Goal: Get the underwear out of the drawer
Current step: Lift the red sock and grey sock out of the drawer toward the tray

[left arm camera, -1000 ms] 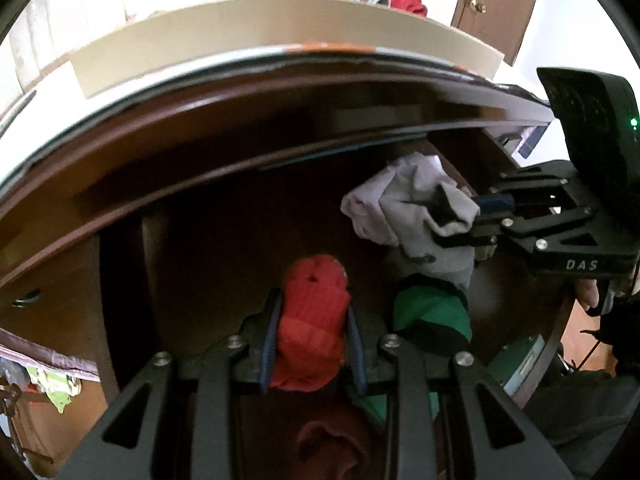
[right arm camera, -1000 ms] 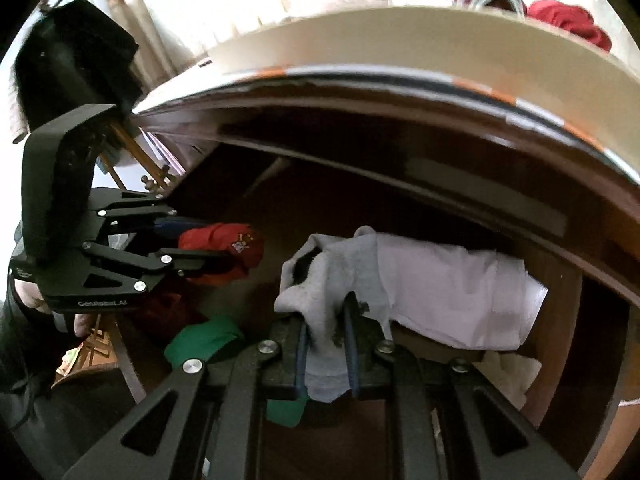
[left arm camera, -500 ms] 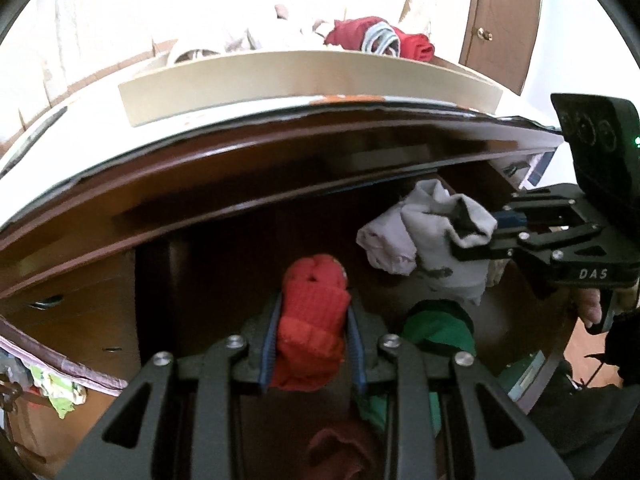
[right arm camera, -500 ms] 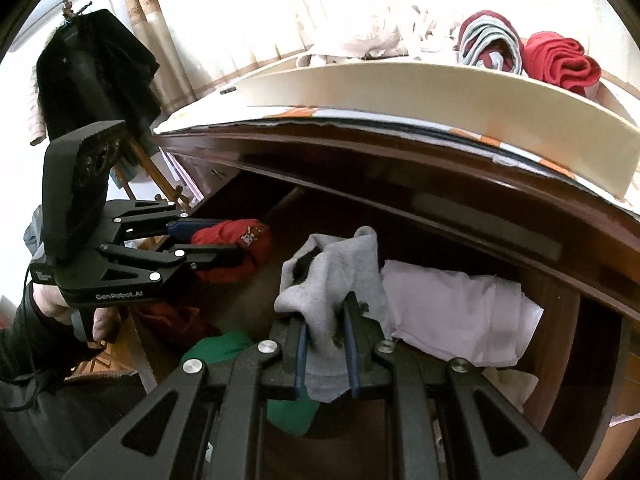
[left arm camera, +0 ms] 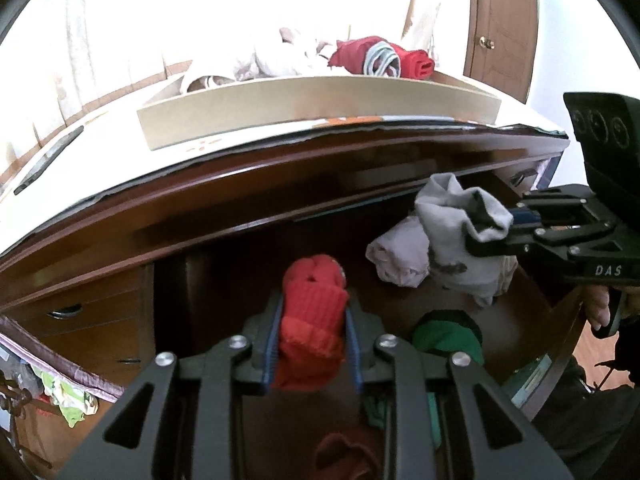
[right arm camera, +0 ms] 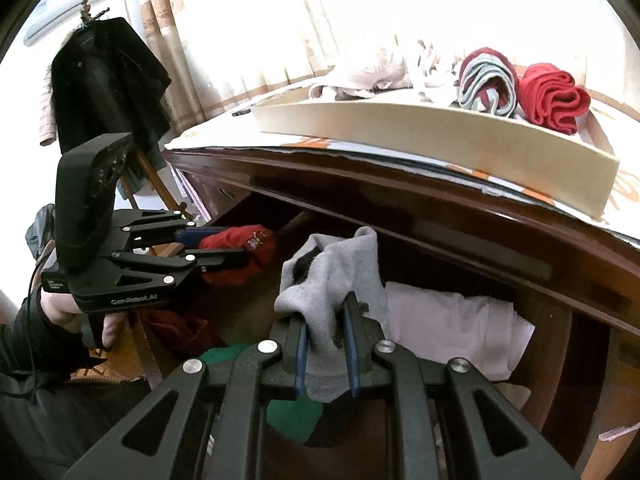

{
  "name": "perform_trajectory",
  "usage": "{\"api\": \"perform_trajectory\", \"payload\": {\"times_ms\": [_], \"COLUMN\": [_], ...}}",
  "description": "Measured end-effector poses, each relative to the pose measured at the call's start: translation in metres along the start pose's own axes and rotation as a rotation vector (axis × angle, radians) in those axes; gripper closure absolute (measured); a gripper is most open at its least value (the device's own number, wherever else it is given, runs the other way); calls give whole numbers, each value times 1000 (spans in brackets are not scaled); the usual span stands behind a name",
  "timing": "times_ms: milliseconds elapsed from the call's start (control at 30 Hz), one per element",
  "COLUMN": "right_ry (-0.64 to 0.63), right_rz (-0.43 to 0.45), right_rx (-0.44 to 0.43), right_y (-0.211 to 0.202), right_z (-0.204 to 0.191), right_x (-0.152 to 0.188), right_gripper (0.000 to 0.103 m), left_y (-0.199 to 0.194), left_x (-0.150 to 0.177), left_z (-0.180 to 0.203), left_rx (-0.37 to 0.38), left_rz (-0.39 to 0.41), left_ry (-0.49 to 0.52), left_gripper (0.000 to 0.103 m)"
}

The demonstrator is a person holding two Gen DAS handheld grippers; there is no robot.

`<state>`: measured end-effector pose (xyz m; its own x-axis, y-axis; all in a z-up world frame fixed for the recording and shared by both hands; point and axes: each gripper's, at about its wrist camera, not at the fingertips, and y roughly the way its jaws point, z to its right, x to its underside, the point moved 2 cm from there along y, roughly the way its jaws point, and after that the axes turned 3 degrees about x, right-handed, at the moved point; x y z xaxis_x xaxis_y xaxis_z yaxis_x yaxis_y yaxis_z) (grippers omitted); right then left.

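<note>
Red rolled underwear (left arm camera: 314, 312) sits clamped in the left gripper (left arm camera: 314, 344), grey underwear (right arm camera: 332, 288) in the right gripper (right arm camera: 325, 354), both lifted above the open drawer (left arm camera: 560, 308); next, probably, carry them up to the beige tray (right arm camera: 440, 140)

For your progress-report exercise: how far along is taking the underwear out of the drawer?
Done: rolled garments already lie in the tray on top. In hand: the left gripper is shut on a red piece, the right gripper on a grey piece, both raised over the drawer. Left: a green piece, a white one and a dark red one remain inside.
</note>
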<state>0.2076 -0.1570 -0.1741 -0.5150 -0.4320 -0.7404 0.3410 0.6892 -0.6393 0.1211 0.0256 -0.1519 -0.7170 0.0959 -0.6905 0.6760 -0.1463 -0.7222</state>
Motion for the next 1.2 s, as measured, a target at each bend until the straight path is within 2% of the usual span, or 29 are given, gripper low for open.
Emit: {"api": "perform_trajectory", "payload": {"times_ms": [900,1200], "right_ry": [-83,-100], "right_rz": [124,162], "right_rx": [1,4], "right_y": [-21,-25], "right_z": [-13,-16], "right_x": [2,2], "right_gripper": [86,86], "left_y": [-17,-29], "left_x": [2,0], "left_z": [1,6], "left_rx": [-16,-11], "left_rz": [121,199], "left_ry": [-17,-23], "left_gripper": [78,78]}}
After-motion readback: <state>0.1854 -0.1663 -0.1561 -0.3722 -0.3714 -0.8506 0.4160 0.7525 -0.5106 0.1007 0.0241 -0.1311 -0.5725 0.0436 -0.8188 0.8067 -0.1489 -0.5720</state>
